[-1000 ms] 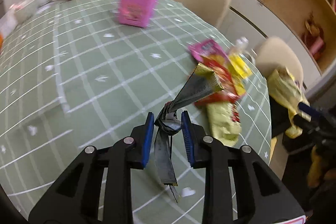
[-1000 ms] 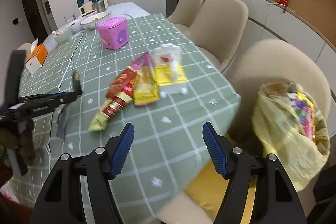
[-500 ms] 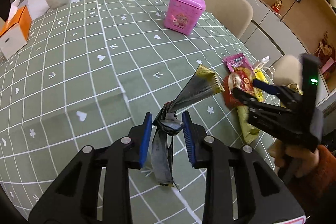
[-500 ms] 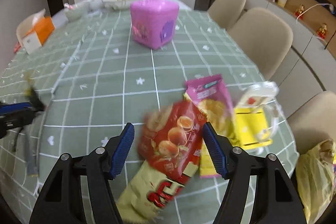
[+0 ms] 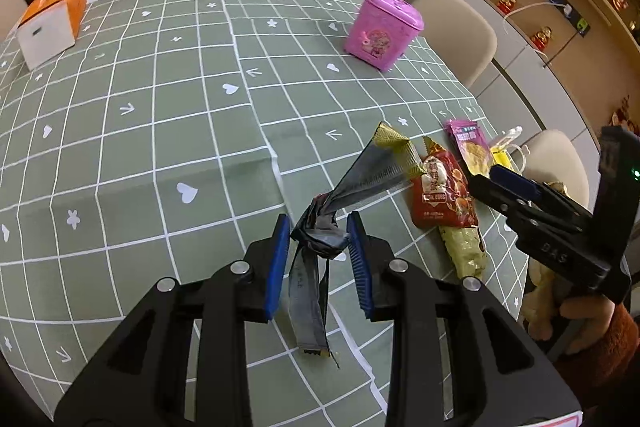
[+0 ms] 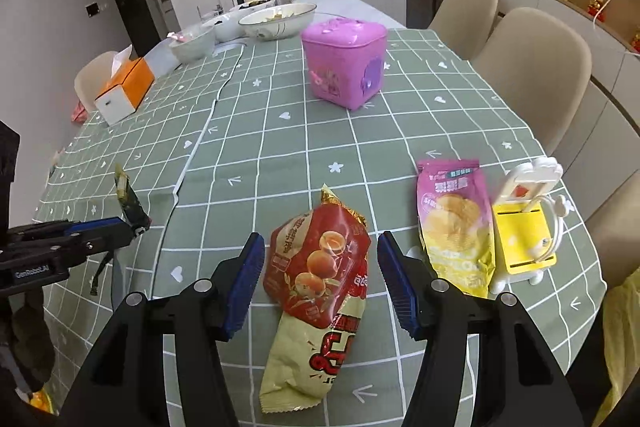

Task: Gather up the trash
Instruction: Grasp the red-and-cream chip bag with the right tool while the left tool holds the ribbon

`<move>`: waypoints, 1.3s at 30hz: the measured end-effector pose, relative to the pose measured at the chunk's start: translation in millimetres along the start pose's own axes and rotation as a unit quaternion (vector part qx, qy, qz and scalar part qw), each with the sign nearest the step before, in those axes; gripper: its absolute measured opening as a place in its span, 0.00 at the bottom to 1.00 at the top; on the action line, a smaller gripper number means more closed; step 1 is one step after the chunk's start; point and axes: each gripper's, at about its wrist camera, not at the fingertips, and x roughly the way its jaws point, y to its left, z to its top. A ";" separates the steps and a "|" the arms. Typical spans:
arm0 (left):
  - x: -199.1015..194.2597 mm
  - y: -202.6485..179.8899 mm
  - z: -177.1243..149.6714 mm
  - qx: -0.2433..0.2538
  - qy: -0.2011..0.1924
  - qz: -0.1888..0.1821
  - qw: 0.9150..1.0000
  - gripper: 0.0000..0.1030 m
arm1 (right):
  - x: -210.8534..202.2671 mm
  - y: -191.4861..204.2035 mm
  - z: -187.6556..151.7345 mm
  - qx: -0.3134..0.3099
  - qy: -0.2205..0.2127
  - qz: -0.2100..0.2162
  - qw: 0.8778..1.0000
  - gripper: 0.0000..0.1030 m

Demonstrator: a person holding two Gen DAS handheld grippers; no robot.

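Left jaws pinch a wrapper; right jaws gape over a snack bag.

The crumpled silver foil wrapper with gold ends (image 5: 320,239) is clamped at its twisted middle by the left gripper (image 5: 319,259), jaws nearly closed, above the green checked counter (image 5: 160,131). The red snack bag printed with eggs (image 6: 320,263) lies flat near the counter's edge, between the wide-open, empty jaws of the right gripper (image 6: 320,275). A pink-and-yellow chip packet (image 6: 454,219) lies just beside it.

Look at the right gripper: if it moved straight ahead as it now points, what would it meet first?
Probably the red snack bag, lying between the open fingers of the right gripper on the table; height above it is unclear.
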 end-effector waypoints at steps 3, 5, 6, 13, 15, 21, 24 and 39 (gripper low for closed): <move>-0.2 2.7 -1.9 -0.007 0.001 -0.001 1.000 0.26 | 12.4 11.1 0.4 -0.014 0.007 -0.019 1.000 0.54; -1.1 3.9 -3.2 -0.008 0.002 -0.001 1.000 0.26 | 28.2 17.9 -0.7 -0.036 0.017 -0.035 0.999 0.54; -1.6 4.6 -3.5 -0.009 0.002 0.000 1.000 0.26 | 36.2 21.0 -2.4 -0.051 0.023 -0.042 0.998 0.54; -8.4 16.1 -7.1 -0.021 -0.003 0.008 1.000 0.26 | 33.4 23.2 -1.3 -0.089 0.007 -0.048 0.995 0.21; -9.6 17.3 -6.9 -0.025 -0.005 0.007 1.000 0.26 | 20.6 19.4 5.0 -0.076 -0.004 -0.036 0.996 0.19; -13.5 10.9 -2.8 -0.020 -0.013 -0.002 1.000 0.26 | -13.8 10.7 18.8 -0.045 -0.025 -0.020 0.998 0.19; -13.4 5.0 -1.4 -0.015 -0.014 -0.007 1.000 0.26 | -24.7 8.0 20.2 -0.035 -0.031 -0.023 0.999 0.19; -44.6 -80.3 41.5 0.077 -0.076 -0.048 0.993 0.27 | -116.7 -30.4 20.3 -0.007 -0.074 -0.063 0.995 0.19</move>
